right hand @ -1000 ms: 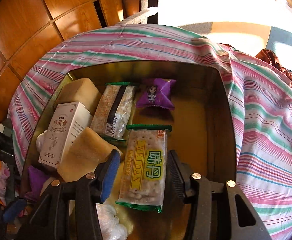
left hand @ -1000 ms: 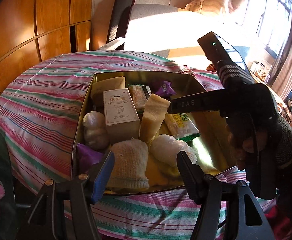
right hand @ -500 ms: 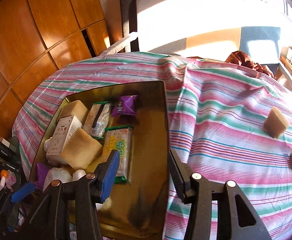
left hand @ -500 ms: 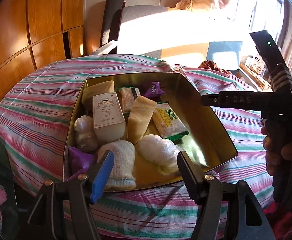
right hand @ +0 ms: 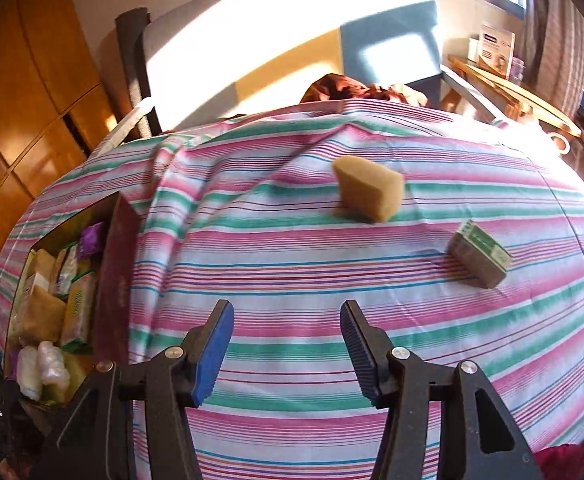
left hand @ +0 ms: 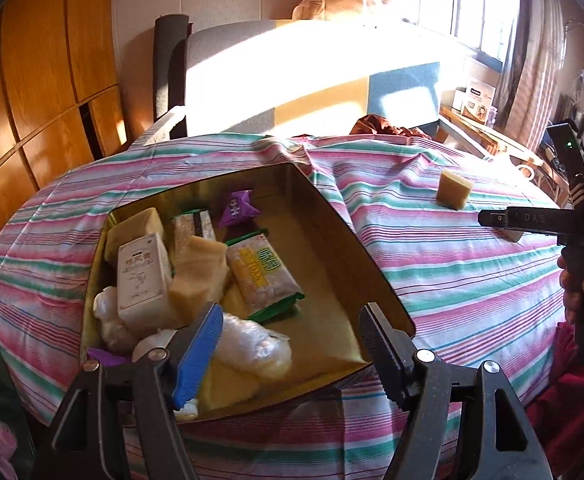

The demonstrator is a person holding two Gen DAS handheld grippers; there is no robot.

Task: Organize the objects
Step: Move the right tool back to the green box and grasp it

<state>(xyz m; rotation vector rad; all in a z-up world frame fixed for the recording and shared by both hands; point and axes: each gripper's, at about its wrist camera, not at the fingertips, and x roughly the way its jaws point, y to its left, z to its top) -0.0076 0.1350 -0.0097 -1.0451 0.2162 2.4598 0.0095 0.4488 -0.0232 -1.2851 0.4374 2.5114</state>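
Note:
A gold metal box [left hand: 376,280] on the striped cloth holds sponges, a white carton [left hand: 141,276], a cracker pack [left hand: 263,276], a purple packet [left hand: 237,208] and wrapped white bundles. My left gripper [left hand: 292,356] is open and empty above the box's near edge. My right gripper [right hand: 285,354] is open and empty over the cloth, right of the box [right hand: 117,264]. A tan sponge [right hand: 368,190] and a small green-labelled box [right hand: 480,254] lie on the cloth beyond it. The sponge also shows in the left wrist view [left hand: 454,190].
The table has a pink, green and white striped cloth [right hand: 332,264]. A chair [left hand: 171,76] stands behind it. Wooden panels [left hand: 31,80] are at the left. A wooden shelf with boxes [right hand: 496,52] stands at the far right by the window.
My right gripper has left the cracker pack in the box and swung right over the cloth, toward the sponge and small box. My left gripper has pulled back and turned right.

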